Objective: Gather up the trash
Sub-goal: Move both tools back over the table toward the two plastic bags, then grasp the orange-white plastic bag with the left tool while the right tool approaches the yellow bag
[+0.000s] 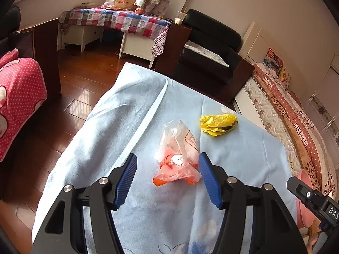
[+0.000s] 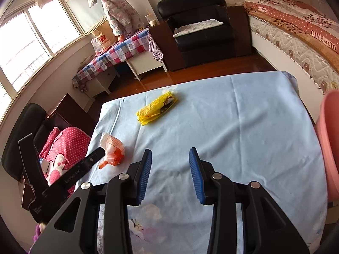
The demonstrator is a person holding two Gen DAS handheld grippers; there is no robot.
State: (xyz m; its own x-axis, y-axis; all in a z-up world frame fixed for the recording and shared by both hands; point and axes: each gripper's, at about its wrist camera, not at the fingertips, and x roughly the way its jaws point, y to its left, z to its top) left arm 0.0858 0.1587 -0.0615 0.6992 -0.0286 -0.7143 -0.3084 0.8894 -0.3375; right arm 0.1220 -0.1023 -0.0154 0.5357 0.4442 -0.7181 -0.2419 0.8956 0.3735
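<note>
A crumpled orange and clear plastic bag (image 1: pixel 178 158) lies on the light blue cloth (image 1: pixel 127 114). My left gripper (image 1: pixel 167 167) is open, its blue pads on either side of the bag's near end, just above it. A crumpled yellow wrapper (image 1: pixel 218 123) lies further off to the right. In the right wrist view the orange bag (image 2: pixel 112 150) is at the left with the left gripper's finger beside it, and the yellow wrapper (image 2: pixel 156 108) is ahead. My right gripper (image 2: pixel 170 163) is open and empty over bare cloth (image 2: pixel 243 127).
A pink bin (image 2: pixel 328 144) stands off the table's right edge, also seen in the left wrist view (image 1: pixel 305 207). A black armchair (image 2: pixel 199 27), a bed (image 2: pixel 296 33) and a checked-cloth desk (image 2: pixel 118 50) lie beyond. A pink dotted cushion (image 1: pixel 19 97) is at the left.
</note>
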